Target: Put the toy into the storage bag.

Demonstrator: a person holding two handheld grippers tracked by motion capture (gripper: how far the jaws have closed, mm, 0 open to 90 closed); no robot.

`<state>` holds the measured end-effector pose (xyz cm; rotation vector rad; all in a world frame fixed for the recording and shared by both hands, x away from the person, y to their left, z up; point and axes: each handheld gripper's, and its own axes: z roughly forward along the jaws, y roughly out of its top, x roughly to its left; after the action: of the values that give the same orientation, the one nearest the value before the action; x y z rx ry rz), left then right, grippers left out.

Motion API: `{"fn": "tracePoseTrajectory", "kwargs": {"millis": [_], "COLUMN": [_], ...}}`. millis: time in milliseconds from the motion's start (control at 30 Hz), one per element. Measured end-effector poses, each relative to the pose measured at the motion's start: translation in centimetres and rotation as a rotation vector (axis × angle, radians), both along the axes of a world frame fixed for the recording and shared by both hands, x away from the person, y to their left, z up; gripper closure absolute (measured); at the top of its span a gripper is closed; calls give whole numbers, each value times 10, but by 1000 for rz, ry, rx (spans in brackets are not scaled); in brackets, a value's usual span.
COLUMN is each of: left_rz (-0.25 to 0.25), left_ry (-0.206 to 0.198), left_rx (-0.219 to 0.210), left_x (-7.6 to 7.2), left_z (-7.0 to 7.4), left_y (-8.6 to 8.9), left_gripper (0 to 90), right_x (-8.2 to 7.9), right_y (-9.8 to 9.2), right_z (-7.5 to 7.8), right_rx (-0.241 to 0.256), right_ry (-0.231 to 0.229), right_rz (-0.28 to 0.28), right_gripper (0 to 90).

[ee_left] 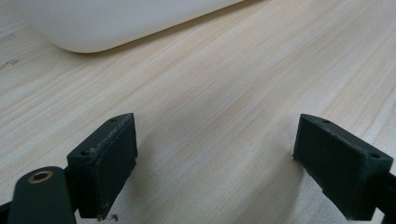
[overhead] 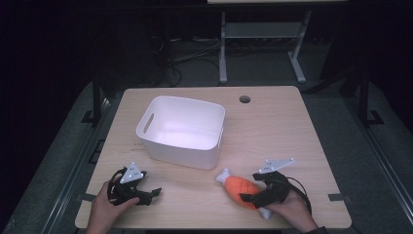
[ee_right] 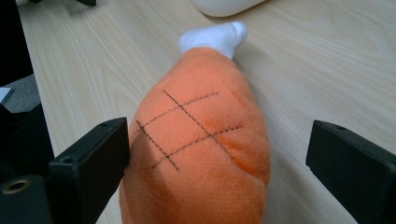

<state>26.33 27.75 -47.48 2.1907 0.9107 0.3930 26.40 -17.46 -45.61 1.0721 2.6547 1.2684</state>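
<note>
Near the table's front edge, the right gripper straddled the orange plush drumstick toy, jaws apart for grasping; the left gripper rested spread, empty, near the white plastic bin.

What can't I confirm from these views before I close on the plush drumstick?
- Plush drumstick: its near end is cut off by the bottom edge of the right gripper view, and in the high view the right gripper covers it.
- White bin: the floor under its near wall is hidden in the high view.
- Left gripper: open over bare table; the bin is cut off by the top edge.
</note>
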Motion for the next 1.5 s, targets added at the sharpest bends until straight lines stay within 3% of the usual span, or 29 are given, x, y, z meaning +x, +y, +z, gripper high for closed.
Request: {"fn": "tracePoseTrajectory", "kwargs": {"millis": [600, 767, 1033, 1300, 1500], "left_rz": [0, 0, 0, 0, 0], "left_ry": [0, 0, 0, 0, 0], "left_rx": [0, 0, 0, 0, 0], "left_x": [0, 0, 0, 0, 0], "left_z": [0, 0, 0, 0, 0], "left_y": [0, 0, 0, 0, 0], "left_gripper": [126, 127, 126, 127, 127], "right_x": [-12, -15, -15, -16, -16], "right_y": [17, 17, 17, 17, 18], "right_z": [-12, -10, -11, -10, -8], "right_rx": [-46, -23, -3, 1, -9], "right_ry": [-5, -11, 9, 17, 4], "right_rz": [51, 85, 122, 137, 150], "right_gripper": [76, 209, 304, 381, 386]}}
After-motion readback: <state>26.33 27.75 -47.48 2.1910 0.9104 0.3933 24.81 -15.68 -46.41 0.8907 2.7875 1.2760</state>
